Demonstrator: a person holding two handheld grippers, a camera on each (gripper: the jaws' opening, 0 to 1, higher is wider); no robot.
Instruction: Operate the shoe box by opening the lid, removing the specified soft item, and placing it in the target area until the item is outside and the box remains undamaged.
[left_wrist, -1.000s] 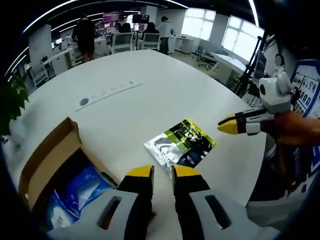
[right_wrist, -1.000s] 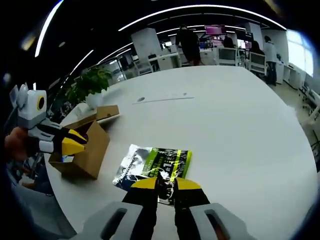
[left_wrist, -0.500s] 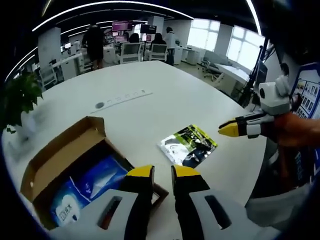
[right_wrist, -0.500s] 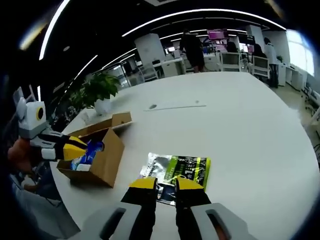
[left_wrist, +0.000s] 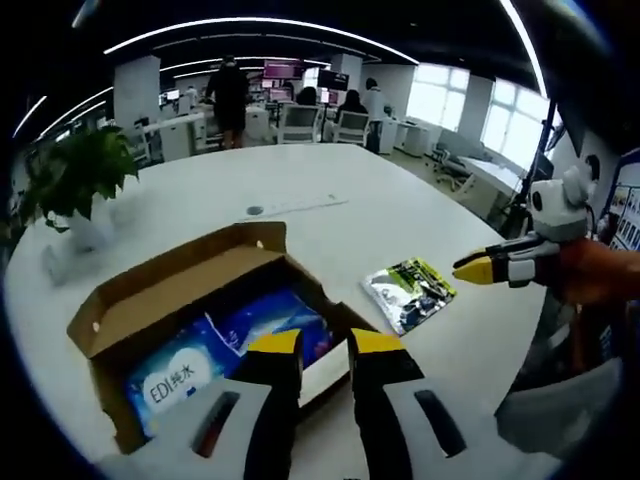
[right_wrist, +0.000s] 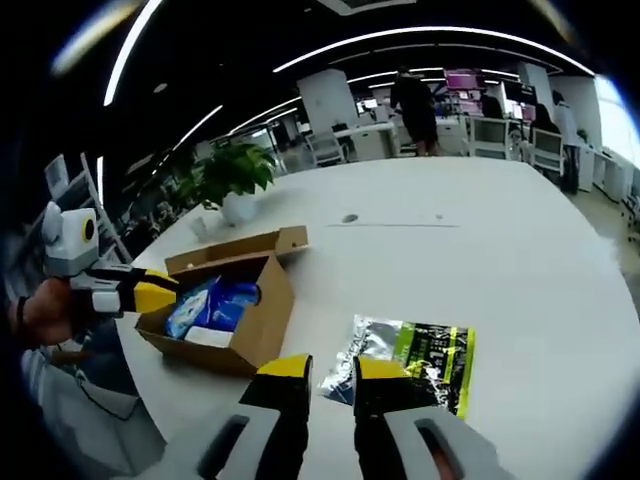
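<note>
Right now the cardboard shoe box (left_wrist: 190, 300) sits open on the white tabletop (left_wrist: 330, 230), lid flap folded back, w/ blue soft packs (left_wrist: 230, 345) inside. Left gripper (left_wrist: 325, 345) hovers over the box's near edge, jaws a bit apart, nothing betw. them. A green-and-silver pouch (right_wrist: 410, 358) lies flat on the tabletop just beside the box, outside it. Right gripper (right_wrist: 322, 368) hangs above the pouch's near edge, jaws slightly apart, empty. Potted plant (left_wrist: 75, 185) stands beyond the box.
</note>
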